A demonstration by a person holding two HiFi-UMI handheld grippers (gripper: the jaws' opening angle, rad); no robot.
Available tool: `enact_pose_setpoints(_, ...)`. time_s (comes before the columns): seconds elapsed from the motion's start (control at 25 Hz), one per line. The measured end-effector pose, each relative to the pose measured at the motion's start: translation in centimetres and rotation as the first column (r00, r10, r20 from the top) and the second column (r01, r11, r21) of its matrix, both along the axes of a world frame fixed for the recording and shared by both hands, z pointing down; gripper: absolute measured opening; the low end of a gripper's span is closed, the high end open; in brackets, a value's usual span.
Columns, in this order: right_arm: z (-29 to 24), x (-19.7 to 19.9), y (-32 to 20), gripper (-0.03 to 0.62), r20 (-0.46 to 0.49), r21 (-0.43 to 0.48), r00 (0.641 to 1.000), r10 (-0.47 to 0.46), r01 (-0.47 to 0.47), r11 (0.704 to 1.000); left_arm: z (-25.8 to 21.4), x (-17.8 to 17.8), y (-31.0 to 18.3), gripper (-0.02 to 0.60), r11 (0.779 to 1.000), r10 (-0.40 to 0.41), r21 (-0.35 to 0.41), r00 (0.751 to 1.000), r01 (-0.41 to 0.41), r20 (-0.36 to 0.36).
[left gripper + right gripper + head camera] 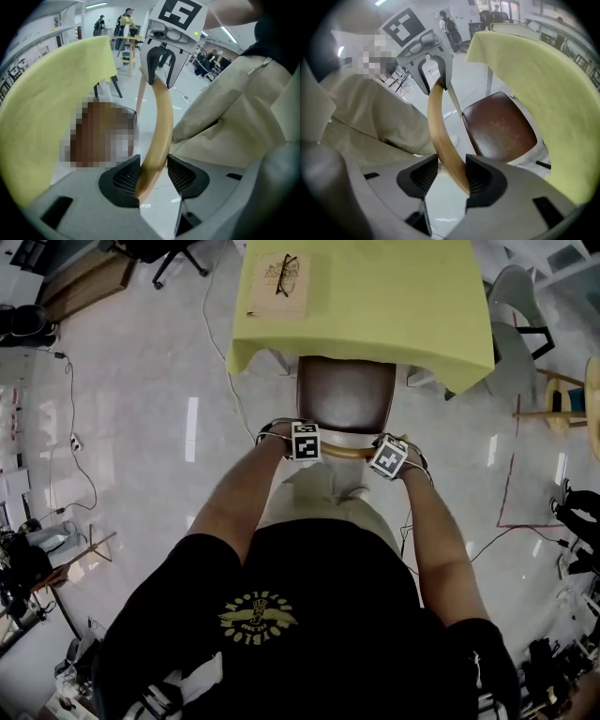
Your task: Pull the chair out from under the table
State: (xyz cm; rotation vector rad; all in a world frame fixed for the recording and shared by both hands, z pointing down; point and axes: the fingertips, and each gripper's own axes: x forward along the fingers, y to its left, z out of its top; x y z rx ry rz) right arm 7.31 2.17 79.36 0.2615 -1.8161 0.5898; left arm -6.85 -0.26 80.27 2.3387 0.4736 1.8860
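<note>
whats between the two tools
The back rail of the chair runs from left tool to right tool, clamped in both; the head view shows it.

One brown-seated chair (345, 395), one cloth-covered table (403, 306), one notebook (279, 307), one pair of glasses (284, 275), one person (309, 615) with two bare forearms (239, 498), and two grippers — one left gripper (152, 176), one right gripper (452, 177).

We reach both arms down, left gripper (306, 441) and right gripper (390, 457) side by side, each one's jaws clamped on the chair back (346, 452).
</note>
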Motion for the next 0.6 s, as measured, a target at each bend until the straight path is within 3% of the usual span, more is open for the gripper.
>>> enact_pose_setpoints(0.48,-0.7,0.6,5.6,0.159,0.083,0.022,0.996,0.016,-0.018,1.0,0.1,0.4,6.5,0.169,0.999,-0.02,0.042,0.998,0.018,0.055)
enact_pose_setpoints(0.6,-0.6,1.1,7.0,0.155,0.088,-0.01,0.995,0.037,-0.036,0.999,0.3,0.5,7.9,0.169,0.998,-0.023,0.058,0.997,0.019,0.069)
